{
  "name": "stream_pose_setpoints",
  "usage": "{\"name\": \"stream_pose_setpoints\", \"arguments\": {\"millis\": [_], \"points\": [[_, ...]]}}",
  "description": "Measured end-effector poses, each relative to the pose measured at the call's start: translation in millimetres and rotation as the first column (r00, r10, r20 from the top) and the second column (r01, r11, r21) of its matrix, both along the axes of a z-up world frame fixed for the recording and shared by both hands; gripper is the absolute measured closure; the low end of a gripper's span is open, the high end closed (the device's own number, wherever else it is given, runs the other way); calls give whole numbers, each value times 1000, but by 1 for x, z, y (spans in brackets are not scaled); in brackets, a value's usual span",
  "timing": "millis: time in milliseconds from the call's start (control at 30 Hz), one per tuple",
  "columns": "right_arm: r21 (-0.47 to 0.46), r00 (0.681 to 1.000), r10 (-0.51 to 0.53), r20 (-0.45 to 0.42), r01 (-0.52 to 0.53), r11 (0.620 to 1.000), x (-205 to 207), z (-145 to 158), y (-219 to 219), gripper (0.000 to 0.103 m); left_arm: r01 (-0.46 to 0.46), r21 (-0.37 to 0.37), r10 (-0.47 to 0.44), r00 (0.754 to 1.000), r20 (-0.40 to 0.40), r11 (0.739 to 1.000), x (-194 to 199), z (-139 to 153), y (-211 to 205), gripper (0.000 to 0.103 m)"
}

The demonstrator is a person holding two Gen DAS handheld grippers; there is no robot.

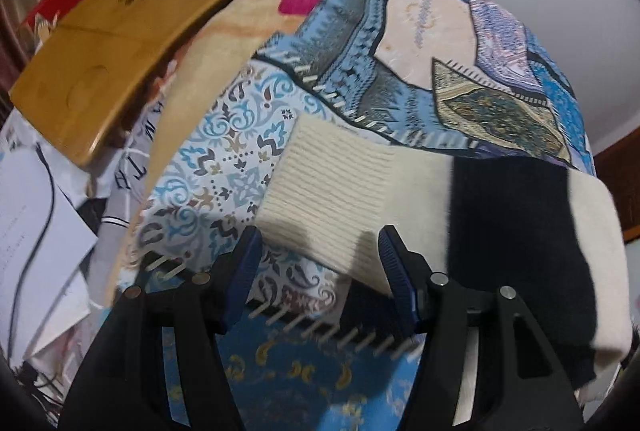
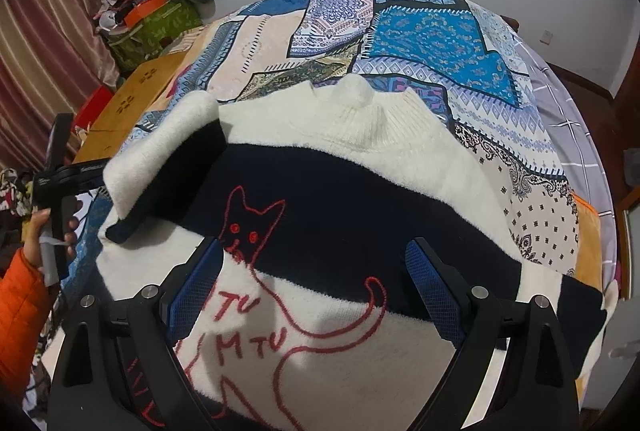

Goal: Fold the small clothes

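A cream and navy knit sweater (image 2: 360, 191) with a red cat outline lies face up on the patchwork bedspread (image 2: 432, 43). One of its sleeves (image 2: 160, 167) is folded in over the chest. In the left wrist view, that sleeve's ribbed cream cuff (image 1: 324, 183) lies on the bedspread between the fingers of my left gripper (image 1: 320, 263). The jaws stand apart and the pads do not squeeze the cuff. My right gripper (image 2: 316, 271) hovers open over the cat on the sweater's front, holding nothing.
A wooden board (image 1: 120, 43) and loose papers with a black cable (image 1: 36, 231) lie left of the bed. A hand with an orange sleeve (image 2: 24, 303) holds the left tool at the bed's left edge. A green box of clutter (image 2: 160, 23) stands by the curtain.
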State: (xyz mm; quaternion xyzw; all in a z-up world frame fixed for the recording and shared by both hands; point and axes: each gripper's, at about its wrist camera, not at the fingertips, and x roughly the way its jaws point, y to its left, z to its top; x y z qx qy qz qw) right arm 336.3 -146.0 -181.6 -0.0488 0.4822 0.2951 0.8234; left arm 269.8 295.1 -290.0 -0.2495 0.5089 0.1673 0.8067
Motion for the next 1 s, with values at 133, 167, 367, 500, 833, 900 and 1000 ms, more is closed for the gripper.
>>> {"name": "stream_pose_setpoints", "arguments": {"millis": [133,167,367,500,833,900,1000], "points": [[-9,1000,0,0,0,1000,1,-2,-1,12,-22,-53,22,1000,3,998,5,-13,4,50],[-6,1000,-1,-3,1,1000,1,-3,-1,12,-15,-42,15,1000,6,999,6,-12,4,57],[4,1000,-3,-13,3,1000,2,-5,-2,12,27,-33,-26,1000,6,999,17,-9,-1,96],[12,1000,-3,-13,4,1000,0,-4,-4,12,48,18,-49,999,20,999,17,5,-10,97],[52,1000,-20,15,20,998,-3,12,-14,12,230,60,-237,950,203,971,15,95,-83,97],[59,1000,-20,24,18,998,-4,16,-16,12,284,87,-296,925,239,955,15,116,-108,97],[69,999,-20,39,17,997,-7,22,-20,12,368,115,-386,875,292,923,13,145,-150,97]]}}
